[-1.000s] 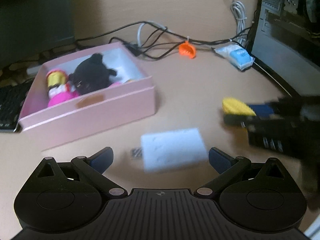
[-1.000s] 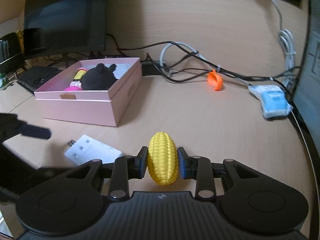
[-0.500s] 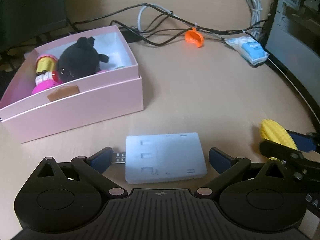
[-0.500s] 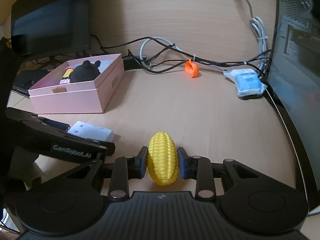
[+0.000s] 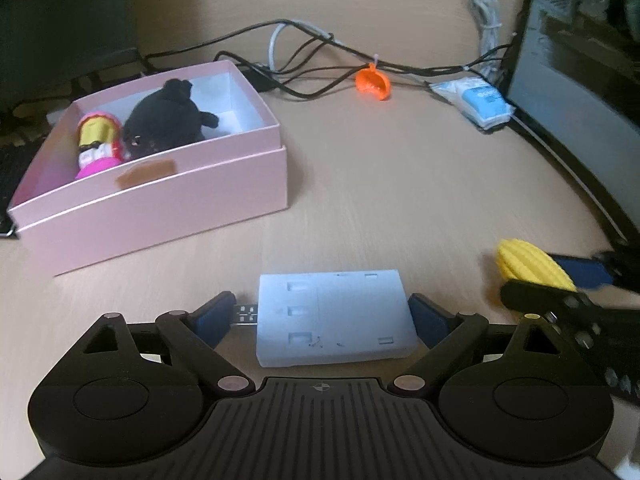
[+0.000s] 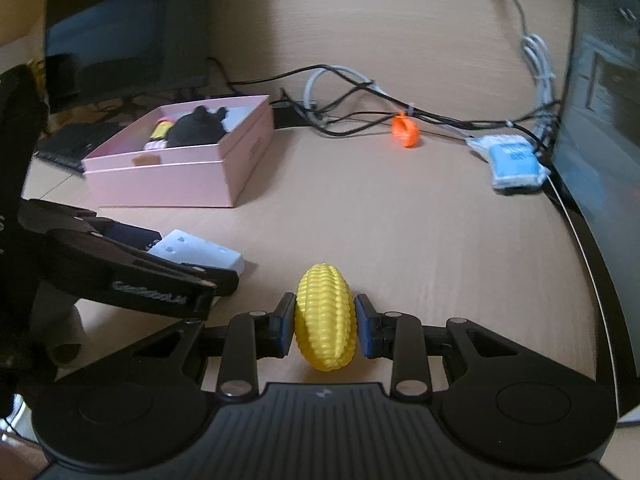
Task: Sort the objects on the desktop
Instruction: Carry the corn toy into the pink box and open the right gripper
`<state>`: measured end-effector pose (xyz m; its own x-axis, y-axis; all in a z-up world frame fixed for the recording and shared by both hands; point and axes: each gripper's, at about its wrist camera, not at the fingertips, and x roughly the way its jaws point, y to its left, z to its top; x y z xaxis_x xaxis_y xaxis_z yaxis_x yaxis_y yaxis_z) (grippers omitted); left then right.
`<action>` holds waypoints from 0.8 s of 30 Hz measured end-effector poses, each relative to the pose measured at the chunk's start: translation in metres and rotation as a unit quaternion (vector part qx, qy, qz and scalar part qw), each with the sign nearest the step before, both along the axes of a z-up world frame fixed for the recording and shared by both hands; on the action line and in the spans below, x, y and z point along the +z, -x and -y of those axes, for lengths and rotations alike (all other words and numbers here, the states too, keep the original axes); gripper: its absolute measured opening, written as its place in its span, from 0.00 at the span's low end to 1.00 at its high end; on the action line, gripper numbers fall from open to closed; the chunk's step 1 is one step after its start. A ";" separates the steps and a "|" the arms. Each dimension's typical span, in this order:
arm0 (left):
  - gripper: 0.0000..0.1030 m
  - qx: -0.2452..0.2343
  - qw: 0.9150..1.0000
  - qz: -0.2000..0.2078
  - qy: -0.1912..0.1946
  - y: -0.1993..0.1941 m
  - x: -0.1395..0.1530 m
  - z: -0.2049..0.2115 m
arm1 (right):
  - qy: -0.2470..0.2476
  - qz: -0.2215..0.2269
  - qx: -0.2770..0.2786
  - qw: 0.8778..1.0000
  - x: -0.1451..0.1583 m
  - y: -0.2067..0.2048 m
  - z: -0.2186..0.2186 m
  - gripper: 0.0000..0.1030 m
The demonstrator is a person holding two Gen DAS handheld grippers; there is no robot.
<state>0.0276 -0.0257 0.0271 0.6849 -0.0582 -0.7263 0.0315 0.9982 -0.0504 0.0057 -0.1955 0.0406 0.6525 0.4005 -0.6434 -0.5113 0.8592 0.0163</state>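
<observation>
My left gripper point(image 5: 322, 316) straddles a white USB hub point(image 5: 334, 318) lying on the desk; its pads sit at the hub's two ends, the left one at the USB plug. The hub also shows in the right wrist view point(image 6: 198, 256). My right gripper point(image 6: 325, 326) is shut on a yellow toy corn point(image 6: 325, 322), also visible in the left wrist view point(image 5: 528, 266). An open pink box point(image 5: 160, 204) holds a black plush point(image 5: 164, 124) and a pink-and-yellow toy point(image 5: 96, 144).
An orange toy point(image 5: 372, 86) and a blue-white tissue pack point(image 5: 476, 104) lie at the back among tangled cables point(image 5: 312, 64). A computer case point(image 5: 580, 80) stands on the right, a monitor point(image 6: 120, 52) and keyboard point(image 6: 72, 144) on the left.
My left gripper has moved in over the white hub and its fingers have closed in toward the hub's ends. The right gripper still holds the corn and has shifted little.
</observation>
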 end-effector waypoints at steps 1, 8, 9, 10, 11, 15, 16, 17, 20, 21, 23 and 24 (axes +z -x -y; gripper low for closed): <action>0.93 -0.007 1.000 0.005 -0.002 0.010 0.005 -0.003 | 0.000 -0.002 0.009 1.000 0.002 0.001 -0.001 0.30; 0.93 0.001 0.998 0.042 -0.039 0.068 0.035 -0.026 | -0.012 0.021 0.082 0.996 0.035 0.011 -0.017 0.29; 0.93 0.010 0.998 0.045 -0.036 0.069 0.040 -0.029 | -0.017 0.026 0.090 0.995 0.042 0.011 -0.020 0.29; 0.93 0.017 0.998 0.051 -0.034 0.071 0.045 -0.033 | -0.022 0.033 0.098 0.994 0.049 0.011 -0.024 0.29; 0.93 0.024 0.997 0.058 -0.033 0.072 0.051 -0.035 | -0.028 0.042 0.107 0.993 0.058 0.012 -0.027 0.29; 0.93 0.034 0.994 0.100 -0.039 0.077 0.080 -0.039 | -0.054 0.078 0.137 0.986 0.090 0.016 -0.038 0.29; 0.93 0.035 0.993 0.107 -0.041 0.078 0.085 -0.040 | -0.058 0.087 0.143 0.984 0.097 0.017 -0.040 0.29; 0.93 0.037 0.992 0.113 -0.043 0.078 0.089 -0.040 | -0.062 0.093 0.149 0.983 0.102 0.017 -0.043 0.29; 0.93 0.041 0.991 0.122 -0.047 0.077 0.096 -0.044 | -0.067 0.102 0.158 0.980 0.110 0.016 -0.050 0.29; 0.93 0.043 0.991 0.121 -0.048 0.075 0.097 -0.046 | -0.068 0.103 0.159 0.980 0.110 0.015 -0.053 0.29; 0.93 0.046 0.991 0.116 -0.049 0.070 0.096 -0.052 | -0.070 0.101 0.158 0.980 0.109 0.011 -0.057 0.29; 0.93 0.047 0.991 0.113 -0.051 0.067 0.094 -0.055 | -0.071 0.100 0.156 0.980 0.110 0.007 -0.059 0.29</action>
